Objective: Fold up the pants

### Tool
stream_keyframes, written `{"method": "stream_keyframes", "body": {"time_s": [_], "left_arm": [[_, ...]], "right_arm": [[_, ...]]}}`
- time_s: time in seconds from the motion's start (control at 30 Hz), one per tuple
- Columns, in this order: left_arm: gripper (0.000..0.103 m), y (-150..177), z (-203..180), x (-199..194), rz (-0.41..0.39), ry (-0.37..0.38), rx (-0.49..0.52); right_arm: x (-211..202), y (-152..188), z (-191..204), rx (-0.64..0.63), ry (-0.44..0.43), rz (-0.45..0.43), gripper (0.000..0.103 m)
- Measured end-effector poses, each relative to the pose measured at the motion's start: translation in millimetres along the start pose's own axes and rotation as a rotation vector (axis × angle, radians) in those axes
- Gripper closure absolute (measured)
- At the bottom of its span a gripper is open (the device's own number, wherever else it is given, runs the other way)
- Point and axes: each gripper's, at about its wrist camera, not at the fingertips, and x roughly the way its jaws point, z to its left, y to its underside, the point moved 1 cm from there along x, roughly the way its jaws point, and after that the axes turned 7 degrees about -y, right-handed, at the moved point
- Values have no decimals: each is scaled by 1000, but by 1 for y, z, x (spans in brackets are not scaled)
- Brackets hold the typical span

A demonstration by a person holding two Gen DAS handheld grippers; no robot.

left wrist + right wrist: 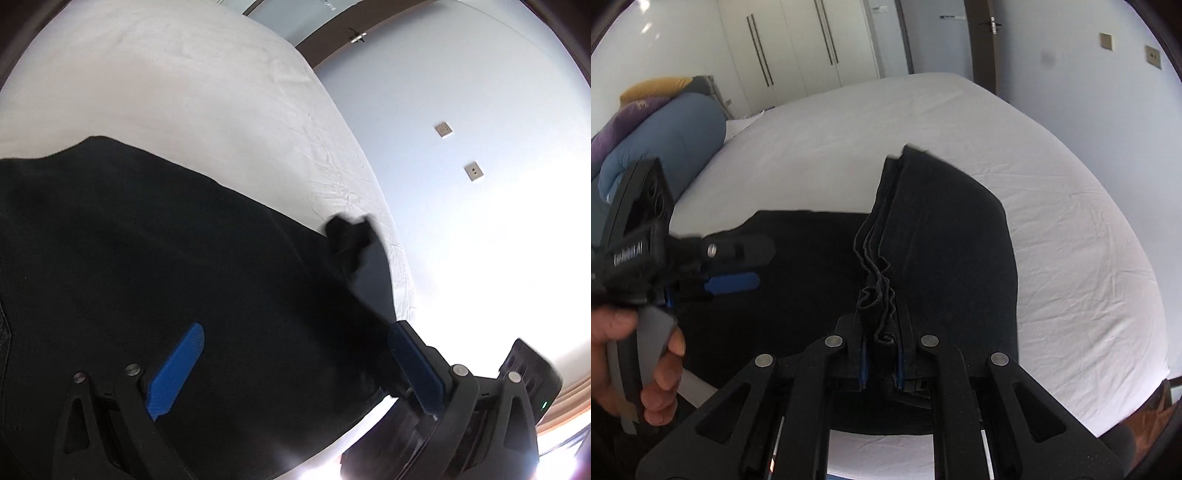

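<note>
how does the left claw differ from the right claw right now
The left claw stands wide open above the black pants, holding nothing; the right claw is shut on a bunched edge of the pants, lifting it off the bed. Both have blue pads.

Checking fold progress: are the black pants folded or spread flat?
Partly folded: the right gripper lifts bunched edges of the black pants.

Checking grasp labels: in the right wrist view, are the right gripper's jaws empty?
No, the right gripper is clamped on a bunched edge of the black pants.
</note>
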Motion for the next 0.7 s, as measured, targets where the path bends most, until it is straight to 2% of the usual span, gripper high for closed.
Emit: {"method": "stream_keyframes", "body": {"time_s": [0.1,0.2,0.27,0.4,0.43,0.5,0.53,0.57,0.6,0.7], "left_arm": [[0,-8,2,12,49,15,-42],[0,-16,-2,26,103,72,-88],[0,-22,-5,37,141,84,-116],[2,-31,-24,60,214,24,-49],[5,-34,-31,64,225,21,-27],[31,-38,-42,71,241,13,7],[60,-40,-46,75,254,8,14],[83,-41,-47,78,261,-7,17],[94,-42,-49,79,260,-23,25],[96,-43,-53,77,256,-24,65]], "right_arm": [[6,16,11,-30,-3,32,93],[-2,25,15,-55,7,32,93],[-8,29,18,-74,23,25,93],[-7,14,17,-97,38,23,93],[-8,15,19,-108,42,22,93],[-8,9,28,-131,45,18,93],[-10,9,30,-138,44,16,93],[-12,10,32,-143,44,16,93],[-14,10,34,-147,44,14,93],[-15,3,36,-154,42,9,93]]}}
